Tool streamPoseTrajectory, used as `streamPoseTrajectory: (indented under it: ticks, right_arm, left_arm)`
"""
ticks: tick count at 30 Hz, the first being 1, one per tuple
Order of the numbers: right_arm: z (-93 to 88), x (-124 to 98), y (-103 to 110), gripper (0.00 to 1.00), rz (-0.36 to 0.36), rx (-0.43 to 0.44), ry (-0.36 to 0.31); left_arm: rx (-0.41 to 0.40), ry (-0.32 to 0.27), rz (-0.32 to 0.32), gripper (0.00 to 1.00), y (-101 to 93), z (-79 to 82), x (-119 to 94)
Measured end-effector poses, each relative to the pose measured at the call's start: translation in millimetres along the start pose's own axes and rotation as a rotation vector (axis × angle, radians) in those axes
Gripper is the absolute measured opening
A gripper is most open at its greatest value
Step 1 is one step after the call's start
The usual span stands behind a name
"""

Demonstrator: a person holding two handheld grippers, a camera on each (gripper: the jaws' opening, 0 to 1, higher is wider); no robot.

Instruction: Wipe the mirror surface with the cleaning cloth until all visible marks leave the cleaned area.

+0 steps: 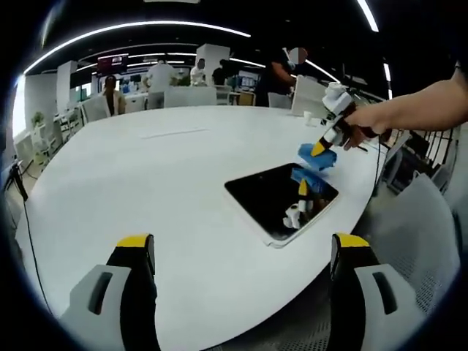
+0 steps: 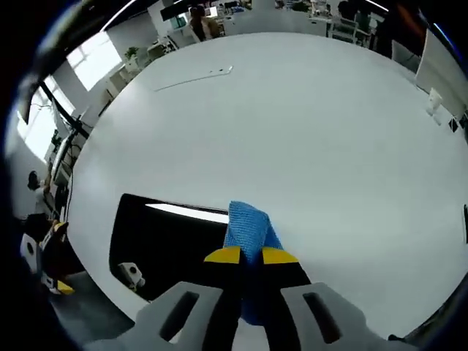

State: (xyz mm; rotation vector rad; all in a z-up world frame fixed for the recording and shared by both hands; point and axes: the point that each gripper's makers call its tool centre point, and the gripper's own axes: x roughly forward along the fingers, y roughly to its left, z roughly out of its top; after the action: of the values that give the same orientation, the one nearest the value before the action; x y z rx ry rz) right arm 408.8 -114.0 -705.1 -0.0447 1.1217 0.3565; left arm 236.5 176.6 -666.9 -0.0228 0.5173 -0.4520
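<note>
In the left gripper view, the left gripper [image 1: 241,252] is seen at the bottom of the frame with its jaws wide apart and nothing between them. The mirror [image 1: 272,199] lies flat on the white table [image 1: 146,183] right of centre, and the blue cleaning cloth [image 1: 316,157] is pressed at its upper right edge.

In the right gripper view, the right gripper [image 2: 251,256] is clamped on the cloth at lower centre. The cloth is judged soft, light and best pinched at a bunched fold; the mirror, hard and fragile.
</note>
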Motion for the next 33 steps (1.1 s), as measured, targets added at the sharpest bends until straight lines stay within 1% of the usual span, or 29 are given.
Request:
streamPoseTrajectory:
  ticks: [1,2,5,8,9,10,11,13,16,19,21,23,24,25,26,27,28,29,30,31,32,33]
  right_arm:
    - [2.1,2.3,4.2,0.02,0.015,0.014,-0.001]
    - [4.6,7.8,11.1,0.02,0.040,0.045,0.003]
    - [8.2,16.7,20.0,0.02,0.054,0.065,-0.005]
    - [5.1,28.9,27.7,0.03,0.052,0.051,0.013]
    - [2.1,32.1,29.7,0.03,0.054,0.037,0.027]
    - [1.6,34.4,29.6,0.03,0.047,0.035,0.029]
    - [2.6,36.6,29.0,0.04,0.036,0.011,0.022]
    - [3.3,39.0,30.0,0.05,0.033,0.009,0.020]
    - [-3.7,30.0,37.9,0.06,0.027,-0.018,0.012]
    - [-5.3,26.9,37.4,0.08,0.023,-0.028,0.003]
    - [-5.1,25.5,37.0,0.09,0.023,-0.023,0.003]
    - [-4.7,22.6,36.8,0.11,0.011,-0.046,-0.002]
    - [-0.9,28.0,33.7,0.12,0.015,-0.062,-0.006]
    - [-0.6,28.3,33.8,0.13,0.015,-0.067,-0.008]
    - [-2.2,27.8,34.8,0.11,0.008,-0.077,-0.006]
    - [-3.8,28.3,34.7,0.06,0.003,-0.090,0.001]
    - [-5.0,30.5,33.8,0.04,-0.003,-0.113,0.010]
    - [-5.5,33.6,34.2,0.04,-0.009,-0.118,0.015]
    - [-5.4,35.1,36.4,0.03,-0.006,-0.112,0.018]
    - [-8.9,36.3,41.0,0.03,0.005,-0.071,0.046]
    - [-10.0,34.8,44.4,0.03,0.003,-0.032,0.052]
    - [-7.4,34.6,42.8,0.03,-0.011,-0.042,0.047]
  left_arm:
    - [-0.004,-0.004,0.002,0.99,0.4,0.9,-0.1]
    - [-0.005,-0.005,0.005,0.99,0.8,1.2,-0.1]
    - [0.005,0.010,0.003,0.99,0.0,-0.9,0.9]
    - [0.012,0.017,0.003,0.98,-0.1,-1.9,0.9]
    - [0.007,0.011,0.003,0.98,0.5,-1.2,0.8]
    - [-0.011,0.001,0.007,0.98,2.3,0.0,0.7]
    - [-0.031,0.004,0.013,0.98,4.6,-0.7,0.1]
    - [-0.007,0.003,0.000,0.97,1.2,-0.5,0.4]
    - [-0.011,0.011,-0.001,0.97,1.3,-2.2,0.5]
    - [-0.011,0.012,-0.009,0.97,-0.8,-2.0,0.5]
    - [-0.012,0.009,-0.004,0.97,0.0,-1.9,0.5]
    - [-0.014,0.009,-0.006,0.97,0.0,-2.1,0.5]
    - [-0.011,0.007,-0.010,0.97,-0.6,-1.9,0.4]
    - [-0.010,0.007,-0.012,0.97,-0.7,-2.0,0.3]
    - [-0.014,0.008,-0.011,0.97,-0.4,-2.3,0.2]
    - [-0.015,0.009,-0.010,0.97,-0.1,-2.6,0.2]
    - [-0.014,0.010,-0.009,0.97,-0.1,-2.8,0.2]
    - [-0.013,0.011,-0.010,0.97,-0.2,-2.9,0.2]
    - [-0.013,0.011,-0.012,0.97,-0.6,-3.0,0.2]
    - [-0.008,0.011,-0.013,0.97,-1.0,-2.9,0.1]
    - [0.003,0.013,-0.011,0.97,-0.7,-3.4,0.1]
    - [0.015,0.021,-0.010,0.97,0.0,-4.9,0.5]
